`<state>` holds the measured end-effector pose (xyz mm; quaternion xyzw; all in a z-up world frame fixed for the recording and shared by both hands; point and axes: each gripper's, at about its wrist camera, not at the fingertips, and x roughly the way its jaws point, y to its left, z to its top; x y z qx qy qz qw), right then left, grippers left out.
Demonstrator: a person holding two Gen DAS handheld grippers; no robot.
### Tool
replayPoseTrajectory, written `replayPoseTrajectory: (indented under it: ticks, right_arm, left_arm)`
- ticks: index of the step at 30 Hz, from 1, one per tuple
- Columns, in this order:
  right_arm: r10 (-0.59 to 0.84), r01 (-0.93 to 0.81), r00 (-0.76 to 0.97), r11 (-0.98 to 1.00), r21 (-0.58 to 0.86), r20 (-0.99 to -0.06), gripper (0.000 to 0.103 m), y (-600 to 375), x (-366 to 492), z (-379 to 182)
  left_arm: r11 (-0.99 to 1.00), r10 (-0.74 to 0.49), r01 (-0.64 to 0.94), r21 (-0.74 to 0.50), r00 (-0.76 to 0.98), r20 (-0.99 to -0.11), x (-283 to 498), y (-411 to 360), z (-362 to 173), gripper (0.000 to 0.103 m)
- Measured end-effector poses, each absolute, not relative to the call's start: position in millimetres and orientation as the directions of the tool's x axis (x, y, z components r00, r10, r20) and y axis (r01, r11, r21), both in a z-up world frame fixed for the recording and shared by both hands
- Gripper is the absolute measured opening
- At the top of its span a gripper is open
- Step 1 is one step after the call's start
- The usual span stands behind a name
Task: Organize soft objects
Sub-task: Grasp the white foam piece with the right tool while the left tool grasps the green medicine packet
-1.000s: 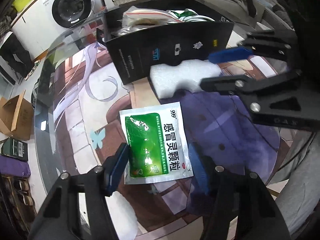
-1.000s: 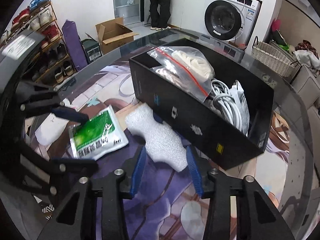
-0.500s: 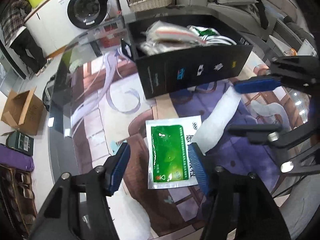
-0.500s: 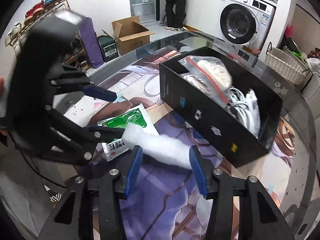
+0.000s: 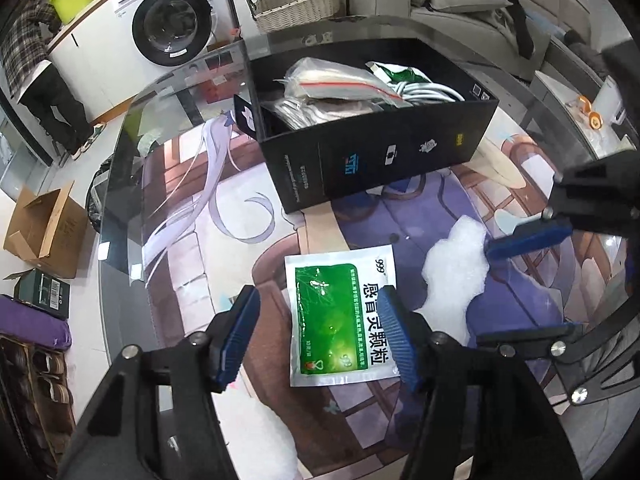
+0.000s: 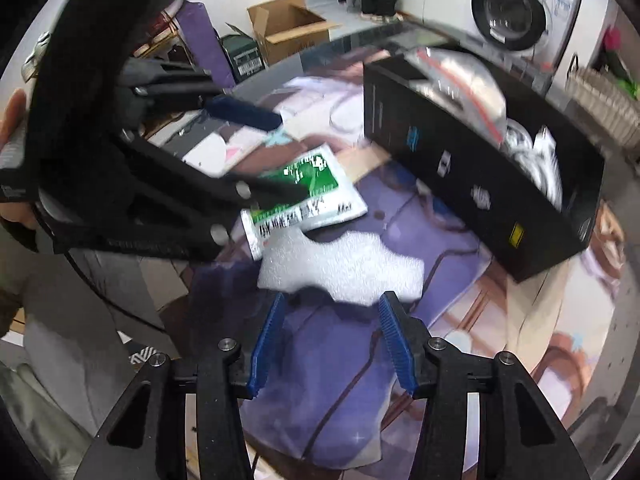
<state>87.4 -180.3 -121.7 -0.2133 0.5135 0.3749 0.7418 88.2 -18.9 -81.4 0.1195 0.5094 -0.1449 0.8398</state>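
Note:
A white foam piece [image 6: 340,262] lies on the printed mat just ahead of my open right gripper [image 6: 330,340], not between its pads; it also shows in the left wrist view [image 5: 456,268]. A green and white sachet [image 5: 340,316] lies flat beside the foam, under my open, empty left gripper [image 5: 320,336], and shows blurred in the right wrist view [image 6: 304,196]. A black open box [image 5: 372,148] holds bagged soft items and white cable, and appears at the right in the right wrist view [image 6: 480,184].
The glass table edge [image 5: 116,216] curves at the left, with a cardboard box [image 5: 44,232] on the floor below. A washing machine [image 5: 168,28] and a wicker basket [image 5: 296,8] stand behind the table. A person [image 5: 40,76] stands at the far left.
The right gripper pulled the foam away from the box toward the sachet, then opened and let it go on the mat. The left gripper drew back slightly over the sachet.

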Motion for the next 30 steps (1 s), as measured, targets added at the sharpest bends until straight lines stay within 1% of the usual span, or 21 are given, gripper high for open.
replayPoseTrajectory:
  ticks: [2, 6, 8, 10, 12, 13, 18, 21, 23, 25, 26, 27, 29, 30]
  right_arm:
    - [0.339, -0.77, 0.203, 0.635, 0.064, -0.919, 0.051, -181, 91, -117]
    - [0.357, -0.649, 0.095, 0.73, 0.214, -0.929, 0.051, -190, 108, -123]
    - [0.359, -0.628, 0.068, 0.741, 0.24, -0.931, 0.051, -192, 106, -126]
    - [0.39, -0.586, 0.029, 0.752, 0.3, -0.92, 0.051, -193, 108, -129]
    - [0.425, -0.536, -0.003, 0.763, 0.36, -0.905, 0.051, -199, 115, -133]
    - [0.425, -0.519, -0.001, 0.774, 0.363, -0.905, 0.051, -203, 118, -134]
    - [0.422, -0.479, 0.042, 0.804, 0.352, -0.906, 0.051, -215, 127, -128]
    - [0.406, -0.489, 0.075, 0.811, 0.322, -0.911, 0.051, -210, 123, -130]
    - [0.36, -0.528, 0.138, 0.815, 0.239, -0.923, 0.051, -208, 116, -126]
    - [0.308, -0.564, 0.175, 0.81, 0.161, -0.935, 0.051, -201, 117, -130]
    - [0.291, -0.571, 0.176, 0.808, 0.143, -0.94, 0.049, -202, 116, -133]
    - [0.265, -0.578, 0.18, 0.808, 0.116, -0.947, 0.044, -201, 114, -136]
    - [0.223, -0.617, 0.23, 0.786, 0.035, -0.947, 0.043, -201, 108, -134]
    - [0.212, -0.618, 0.244, 0.786, 0.017, -0.946, 0.043, -203, 107, -133]
  left_arm:
    - [0.931, -0.116, 0.361, 0.056, 0.439, -0.891, 88, -19, -81, 0.064]
    - [0.937, -0.111, 0.345, 0.055, 0.446, -0.888, 90, -16, -81, 0.064]
    - [0.933, -0.122, 0.358, 0.049, 0.441, -0.889, 90, -19, -80, 0.064]
    - [0.924, -0.121, 0.379, 0.058, 0.432, -0.894, 87, -24, -82, 0.064]
    - [0.906, -0.139, 0.422, 0.048, 0.4, -0.906, 83, -32, -88, 0.064]
    - [0.895, -0.156, 0.444, 0.034, 0.384, -0.91, 80, -36, -89, 0.064]
    - [0.835, -0.249, 0.548, -0.046, 0.302, -0.92, 66, -57, -92, 0.065]
    - [0.842, -0.244, 0.537, -0.044, 0.307, -0.92, 68, -57, -90, 0.066]
    - [0.855, -0.242, 0.515, -0.059, 0.296, -0.924, 73, -52, -92, 0.065]
    - [0.867, -0.209, 0.497, -0.025, 0.318, -0.925, 75, -47, -93, 0.066]
    - [0.874, -0.18, 0.486, 0.009, 0.341, -0.923, 76, -44, -91, 0.067]
    - [0.879, -0.171, 0.476, 0.018, 0.351, -0.921, 77, -41, -89, 0.07]
    - [0.89, -0.187, 0.456, -0.005, 0.354, -0.916, 80, -33, -85, 0.073]
    - [0.894, -0.187, 0.449, -0.007, 0.358, -0.915, 81, -31, -86, 0.074]
